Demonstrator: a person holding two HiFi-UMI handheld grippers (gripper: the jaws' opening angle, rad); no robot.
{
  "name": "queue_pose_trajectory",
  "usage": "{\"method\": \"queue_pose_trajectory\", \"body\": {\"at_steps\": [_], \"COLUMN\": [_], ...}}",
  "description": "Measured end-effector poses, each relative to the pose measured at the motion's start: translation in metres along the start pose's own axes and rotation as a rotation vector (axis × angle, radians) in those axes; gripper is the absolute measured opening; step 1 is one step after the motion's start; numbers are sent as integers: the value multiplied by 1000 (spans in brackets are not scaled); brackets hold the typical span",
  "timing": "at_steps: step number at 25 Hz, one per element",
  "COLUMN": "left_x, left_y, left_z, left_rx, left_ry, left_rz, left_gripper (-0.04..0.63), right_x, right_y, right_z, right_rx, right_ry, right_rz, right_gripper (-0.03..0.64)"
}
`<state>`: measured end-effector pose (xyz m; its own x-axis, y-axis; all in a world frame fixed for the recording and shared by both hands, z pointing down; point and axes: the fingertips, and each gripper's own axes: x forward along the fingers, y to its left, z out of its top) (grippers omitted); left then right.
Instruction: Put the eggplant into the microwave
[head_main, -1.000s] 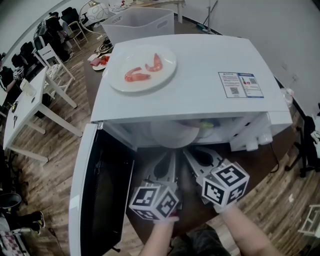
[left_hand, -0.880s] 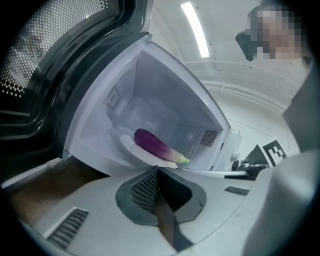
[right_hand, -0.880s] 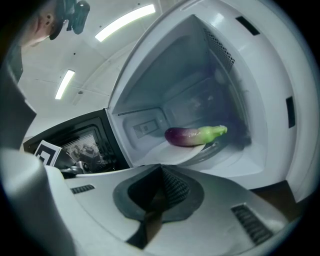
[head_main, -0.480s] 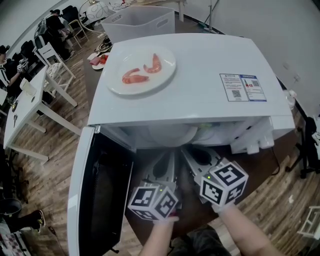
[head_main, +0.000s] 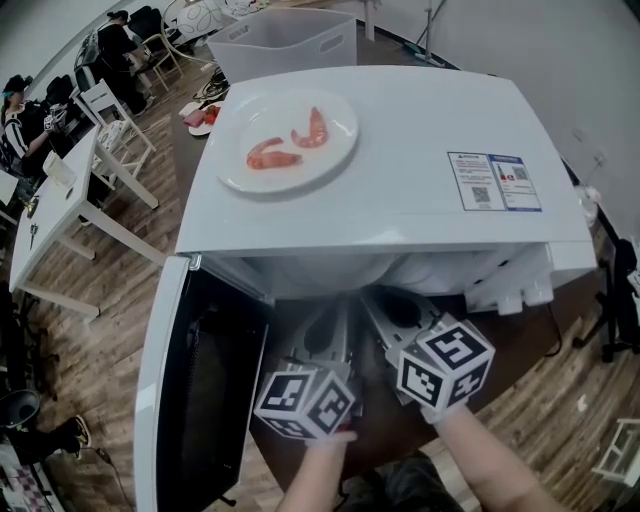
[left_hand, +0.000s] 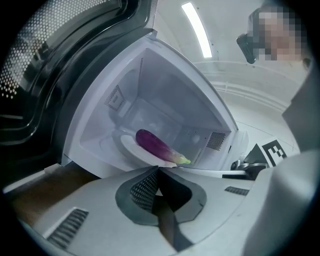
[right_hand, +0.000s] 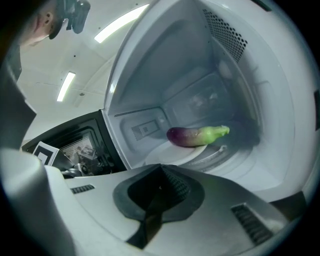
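The purple eggplant (left_hand: 156, 145) with its green stem end lies on a white plate (left_hand: 129, 146) inside the white microwave (head_main: 400, 130). The right gripper view shows the same eggplant (right_hand: 196, 136) on that plate (right_hand: 172, 154). The microwave door (head_main: 200, 390) hangs wide open to the left. My left gripper (head_main: 335, 320) and right gripper (head_main: 385, 303) sit side by side just in front of the opening, both pointing in. The left gripper (left_hand: 157, 170) is shut and holds nothing, and the right gripper (right_hand: 161, 168) is likewise shut and empty, both short of the eggplant.
On the microwave's top stands a white plate (head_main: 338, 150) with two shrimp (head_main: 272, 155), and a label (head_main: 495, 180) is stuck to the right. A white bin (head_main: 285, 45) stands behind. White tables and chairs (head_main: 60, 200) with seated people fill the left.
Both grippers stay where they were, shut, in front of the opening. Only the head view has shifted slightly.
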<state>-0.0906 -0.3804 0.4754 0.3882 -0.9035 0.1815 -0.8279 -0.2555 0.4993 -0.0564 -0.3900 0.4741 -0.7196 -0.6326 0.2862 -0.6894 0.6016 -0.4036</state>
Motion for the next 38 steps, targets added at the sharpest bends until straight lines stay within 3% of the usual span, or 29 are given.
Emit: {"method": "queue_pose_trajectory", "body": {"at_steps": [22, 38], "left_x": [-13, -63], "left_y": [-3, -45], "left_z": [2, -18], "left_rx": [15, 149], "left_ry": [-11, 25], "left_rz": [14, -17], "left_gripper": [3, 3], "right_x": [-7, -65], "right_y": [21, 55], "right_z": [-4, -21], "right_rx": [-25, -107], "right_ry": [-1, -15], "right_rz": [77, 49], "right_gripper": [2, 0]}}
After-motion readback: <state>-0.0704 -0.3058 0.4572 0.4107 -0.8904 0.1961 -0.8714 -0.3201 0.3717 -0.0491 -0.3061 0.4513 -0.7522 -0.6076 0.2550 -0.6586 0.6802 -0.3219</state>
